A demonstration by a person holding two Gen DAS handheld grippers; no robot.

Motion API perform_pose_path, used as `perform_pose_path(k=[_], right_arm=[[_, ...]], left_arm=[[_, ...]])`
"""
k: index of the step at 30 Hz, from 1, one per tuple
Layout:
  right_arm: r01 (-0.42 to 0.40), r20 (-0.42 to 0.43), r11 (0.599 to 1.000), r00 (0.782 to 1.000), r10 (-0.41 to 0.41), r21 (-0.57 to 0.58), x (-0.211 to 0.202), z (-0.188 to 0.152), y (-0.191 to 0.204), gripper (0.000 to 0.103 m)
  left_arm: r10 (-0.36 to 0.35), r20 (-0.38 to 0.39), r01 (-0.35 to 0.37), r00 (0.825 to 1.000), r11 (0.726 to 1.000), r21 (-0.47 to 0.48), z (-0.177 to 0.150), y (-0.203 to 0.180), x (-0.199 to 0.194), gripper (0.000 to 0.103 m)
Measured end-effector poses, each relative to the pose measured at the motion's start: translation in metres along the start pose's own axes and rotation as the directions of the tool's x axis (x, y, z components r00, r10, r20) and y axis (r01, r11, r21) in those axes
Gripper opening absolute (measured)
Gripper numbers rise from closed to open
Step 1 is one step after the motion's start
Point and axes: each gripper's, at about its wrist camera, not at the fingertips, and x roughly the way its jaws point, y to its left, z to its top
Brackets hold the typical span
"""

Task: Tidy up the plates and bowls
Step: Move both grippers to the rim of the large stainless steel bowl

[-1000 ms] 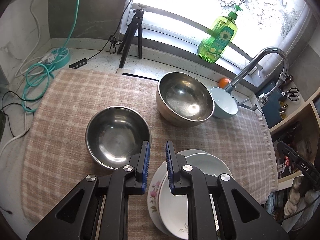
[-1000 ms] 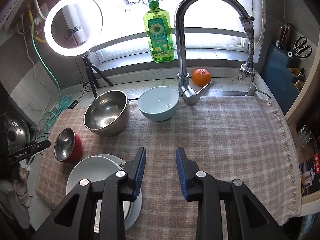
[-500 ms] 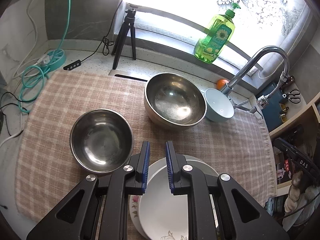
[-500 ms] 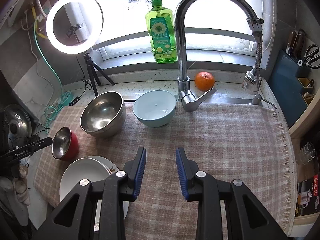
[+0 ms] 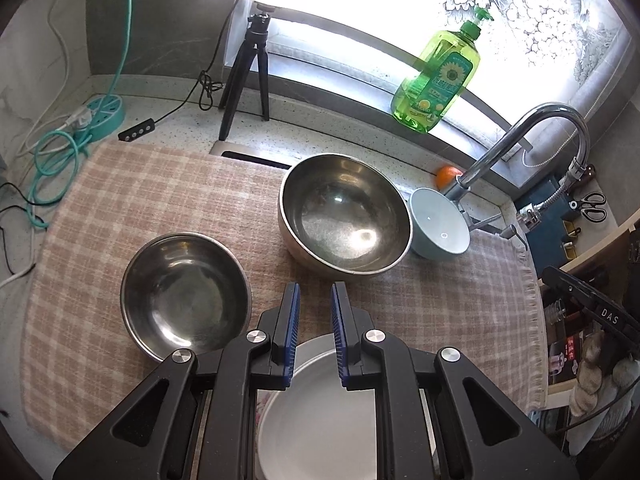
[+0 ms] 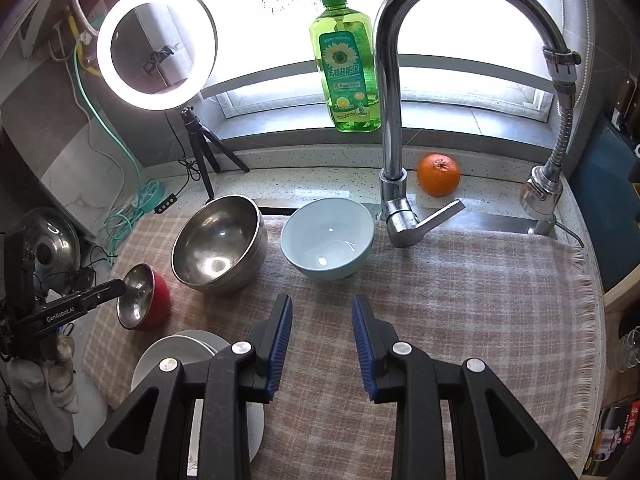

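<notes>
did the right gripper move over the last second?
Yes. The right gripper shifted left: in its own view the fixed faucet and orange slid rightward, and its jaws now face the light blue bowl.

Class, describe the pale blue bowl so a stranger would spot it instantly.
Start at the tall chrome faucet. On the checked cloth at its base sits the pale blue bowl, beside the large steel bowl; it alone is not metal.

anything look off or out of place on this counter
One oddity: a checked cloth covers the sink under the chrome tap, and the bowls stand on it. A lone orange sits behind. Nothing looks spilled or broken.
</notes>
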Motion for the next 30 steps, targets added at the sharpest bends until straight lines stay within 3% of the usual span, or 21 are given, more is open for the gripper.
perform_pose_path(k=[20,30], right_arm=[[-0.135,-0.11,0.989,0.986,0.127,-0.061,0.059,0.046,0.008,0.028],[-0.213,-0.184,0.975,0.963,0.198,-0.064,0.095,0.066,0.023,0.028]], left_arm=[[-0.002,-0.025,-0.002,1.0,0.992,-0.124,0.015,0.005,0.026,0.014],[-0.013,-0.038,0.005,0.999,0.98,-0.197,0.027,0.013,0.042,0.014]])
